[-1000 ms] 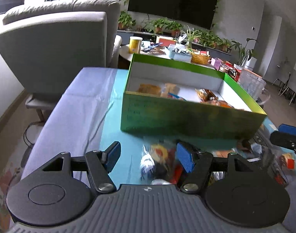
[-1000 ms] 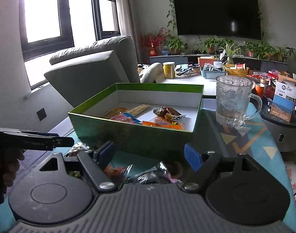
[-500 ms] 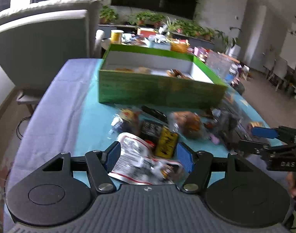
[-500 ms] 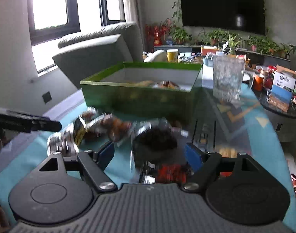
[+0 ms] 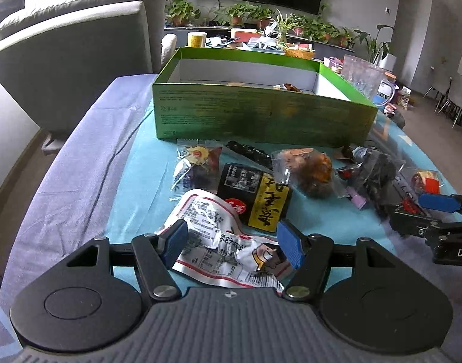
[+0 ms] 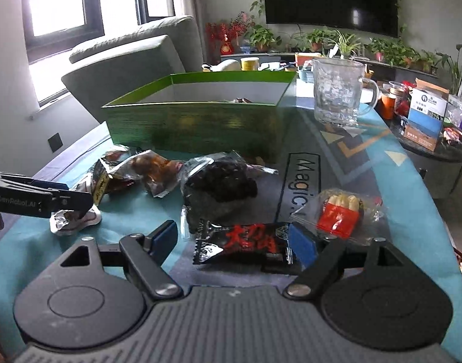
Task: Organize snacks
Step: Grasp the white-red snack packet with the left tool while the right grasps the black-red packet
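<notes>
My left gripper [image 5: 231,239] stands open and empty, jaws either side of the white packet [image 5: 221,239], which lies crumpled on the near cloth with its long axis slanting far-left to near-right. My right gripper [image 6: 234,239] is open too, astride the black packet [image 6: 243,243], lying crosswise. The green box [image 5: 261,115] sits beyond both; each hand is nearest its own packet.
</notes>
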The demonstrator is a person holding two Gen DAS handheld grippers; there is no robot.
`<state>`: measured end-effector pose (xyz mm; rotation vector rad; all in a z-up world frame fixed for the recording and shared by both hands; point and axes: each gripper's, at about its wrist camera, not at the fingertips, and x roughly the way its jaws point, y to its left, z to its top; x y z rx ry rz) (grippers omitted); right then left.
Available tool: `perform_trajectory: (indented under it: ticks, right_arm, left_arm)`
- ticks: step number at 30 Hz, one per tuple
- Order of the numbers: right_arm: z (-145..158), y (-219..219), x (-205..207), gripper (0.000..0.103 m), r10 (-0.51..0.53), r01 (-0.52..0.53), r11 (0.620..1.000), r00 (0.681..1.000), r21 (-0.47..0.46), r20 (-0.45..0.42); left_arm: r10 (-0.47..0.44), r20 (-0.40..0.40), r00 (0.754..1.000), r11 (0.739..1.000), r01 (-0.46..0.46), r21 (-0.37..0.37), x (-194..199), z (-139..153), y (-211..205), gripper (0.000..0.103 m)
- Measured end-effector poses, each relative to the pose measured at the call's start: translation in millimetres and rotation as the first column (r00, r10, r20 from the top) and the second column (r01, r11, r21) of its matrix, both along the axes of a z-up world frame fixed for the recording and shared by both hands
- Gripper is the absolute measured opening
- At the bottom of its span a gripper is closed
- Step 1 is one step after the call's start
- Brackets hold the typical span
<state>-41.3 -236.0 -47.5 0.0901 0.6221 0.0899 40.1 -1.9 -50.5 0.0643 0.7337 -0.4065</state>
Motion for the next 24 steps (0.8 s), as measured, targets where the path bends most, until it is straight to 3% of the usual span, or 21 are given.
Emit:
perform_trajectory:
  ticks: [7, 12, 16, 20, 24]
  right_arm:
    - [-5.4, -0.9, 2.9, 0.059, -0.022, 0.022, 1.000, 0.999, -0.009, -0.023]
    - [-7.0, 11.0, 5.7, 0.059, -0.007, 0.003, 0.996, 0.999, -0.084, -0.045]
    - [-4.0, 14.6, 2.8, 0.059, 0.026, -0.029, 0.996, 0.999, -0.089, -0.039]
    - [-4.2, 15.6, -0.7, 0.059, 0.027, -0.031, 0.995, 0.999, -0.093, -0.036]
    - [-3.9, 15.9, -1.8, 0.059, 0.033, -0.036, 0.995, 0.999, -0.090, -0.032]
  left_arm:
    - [-0.019, 0.010, 1.000, 1.000, 0.018, 0.016, -0.6, 0.1, 8.0, 0.063]
    - [-0.211, 0.037, 0.977, 0.974, 0.207, 0.087, -0.6, -0.6, 12.2, 0.062]
    - [-0.308, 0.035, 0.951, 0.949, 0.304, 0.087, 4.3, 3.8, 14.1, 0.058]
    - [-0.270, 0.095, 0.958, 0.961, 0.262, 0.092, -2.7, 13.8, 17.2, 0.060]
    - [-0.110, 0.032, 0.993, 0.992, 0.108, 0.071, -2.6, 15.9, 19.7, 0.067]
